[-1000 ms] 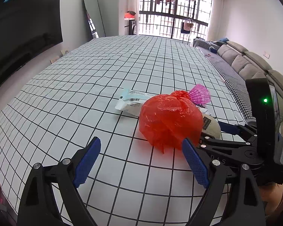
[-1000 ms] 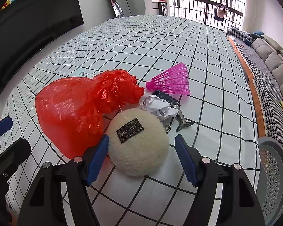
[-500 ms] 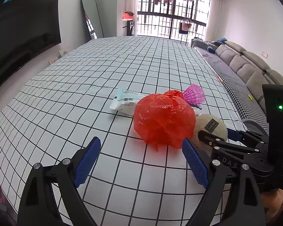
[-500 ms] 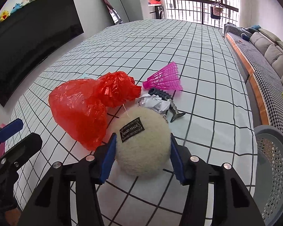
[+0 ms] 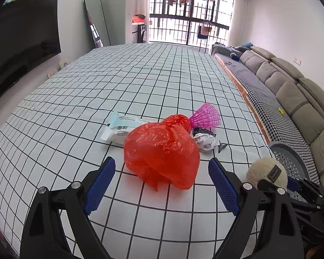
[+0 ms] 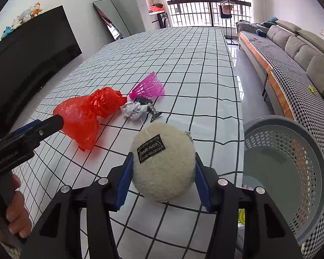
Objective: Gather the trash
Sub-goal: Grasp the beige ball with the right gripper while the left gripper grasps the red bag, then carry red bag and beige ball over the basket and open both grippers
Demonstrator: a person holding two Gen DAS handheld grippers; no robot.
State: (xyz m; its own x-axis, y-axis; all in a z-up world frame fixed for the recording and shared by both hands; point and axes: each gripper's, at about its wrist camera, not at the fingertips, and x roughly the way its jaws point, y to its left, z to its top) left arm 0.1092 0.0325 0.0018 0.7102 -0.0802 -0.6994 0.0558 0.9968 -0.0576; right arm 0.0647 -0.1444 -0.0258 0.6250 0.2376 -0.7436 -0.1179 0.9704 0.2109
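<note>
My right gripper (image 6: pixel 163 180) is shut on a cream fluffy ball (image 6: pixel 163 164) with a black "HAND MADE" tag and holds it above the table's right edge, beside a grey perforated basket (image 6: pixel 291 159). The ball also shows in the left wrist view (image 5: pixel 266 172). My left gripper (image 5: pixel 162 183) is open, its blue pads either side of a red plastic bag (image 5: pixel 162 153) lying on the checked tablecloth. Behind the bag lie a white packet (image 5: pixel 118 129), crumpled paper (image 5: pixel 206 142), a pink shuttlecock (image 5: pixel 206 118) and a small dark object (image 5: pixel 202 131).
The grey basket (image 5: pixel 289 155) stands off the table's right side, with a grey sofa (image 5: pixel 302 99) beyond it. A black TV (image 6: pixel 28 51) hangs on the left wall. The checked tablecloth (image 5: pixel 140 75) stretches far back toward the window.
My right gripper shut on the fluffy ball, lifted it off the table and carried it right, toward the basket. My left gripper stayed open and drew back slightly from the red bag.
</note>
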